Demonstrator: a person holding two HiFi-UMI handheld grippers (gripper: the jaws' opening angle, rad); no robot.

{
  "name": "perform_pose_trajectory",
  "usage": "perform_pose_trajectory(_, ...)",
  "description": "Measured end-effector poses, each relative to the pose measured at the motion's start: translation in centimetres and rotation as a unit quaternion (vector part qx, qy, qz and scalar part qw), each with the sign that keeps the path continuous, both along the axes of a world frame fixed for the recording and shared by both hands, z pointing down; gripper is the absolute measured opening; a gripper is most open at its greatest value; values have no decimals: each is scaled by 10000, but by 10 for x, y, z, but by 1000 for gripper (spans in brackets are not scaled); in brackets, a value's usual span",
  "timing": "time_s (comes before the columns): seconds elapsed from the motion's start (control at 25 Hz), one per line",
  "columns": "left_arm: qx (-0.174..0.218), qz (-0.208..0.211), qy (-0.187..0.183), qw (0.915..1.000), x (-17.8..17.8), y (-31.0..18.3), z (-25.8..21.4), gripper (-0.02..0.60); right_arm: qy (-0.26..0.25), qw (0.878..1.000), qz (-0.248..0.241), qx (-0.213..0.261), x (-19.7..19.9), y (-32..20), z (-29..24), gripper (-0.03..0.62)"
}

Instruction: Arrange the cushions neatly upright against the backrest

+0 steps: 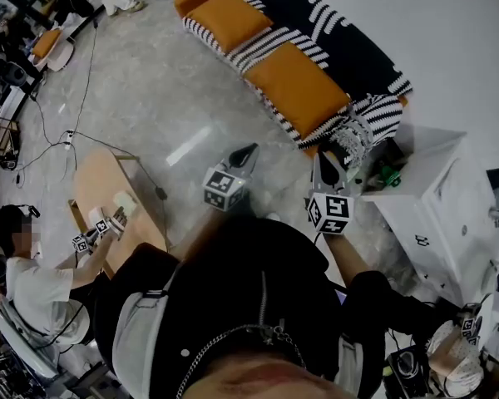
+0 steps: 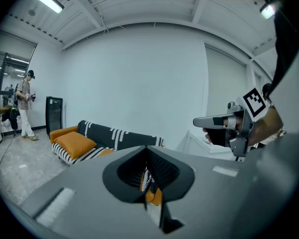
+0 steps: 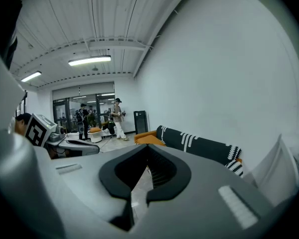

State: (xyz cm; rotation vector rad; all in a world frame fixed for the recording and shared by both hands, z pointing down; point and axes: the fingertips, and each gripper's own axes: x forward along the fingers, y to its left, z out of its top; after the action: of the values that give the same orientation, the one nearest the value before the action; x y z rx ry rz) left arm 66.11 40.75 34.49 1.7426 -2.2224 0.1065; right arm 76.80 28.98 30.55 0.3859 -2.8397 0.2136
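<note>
Two orange cushions lie flat on the sofa seat, one at the far end and one nearer the middle. Neither leans on the black, white-marked backrest behind them. At the near end sits a striped black-and-white bundle, and whether it is a third cushion or a bunched throw cannot be told. Judged from this, none of the arranging has been done, since every cushion still needs to be tipped up and set back.

The person stands on the grey floor, facing the sofa and well apart from it. Both tools are held out ahead, side by side and aimed slightly downward at the seat, which reads as an approach and not a reach. The left gripper has its jaws pressed together with nothing between them. Through the gap behind its tips only the distant sofa shows. The right gripper is likewise fully closed and empty, with bare floor beyond its tips. Carrying them closed makes sense while nothing is within range, and they would have to spread before taking a cushion edge.

A white cabinet stands just beside the sofa's near end, on the person's right. It is likely to crowd any move toward the bundle there.
</note>
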Motion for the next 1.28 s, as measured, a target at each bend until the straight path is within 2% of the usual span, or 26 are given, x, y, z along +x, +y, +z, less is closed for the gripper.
perform_pose_trajectory(0.32, 39, 134, -42, 9999, 4, -7, -1, 5, 68, 9999, 89, -31, 6, 5, 5, 3)
perform_pose_trajectory(0.64, -28, 295, -158, 9994, -21, -22, -9, 3, 254, 9995, 84, -159, -8, 14, 11, 3)
perform_pose_trajectory(0.92, -55, 586, -168, 9981, -70, -48, 0, 3, 473, 9971, 551, -236, -45, -5, 35, 3)
perform_pose_trajectory(1.28, -215, 1037, -112, 9943, -148, -79, 25, 3, 771, 9913, 997, -369, -121, -27, 62, 3)
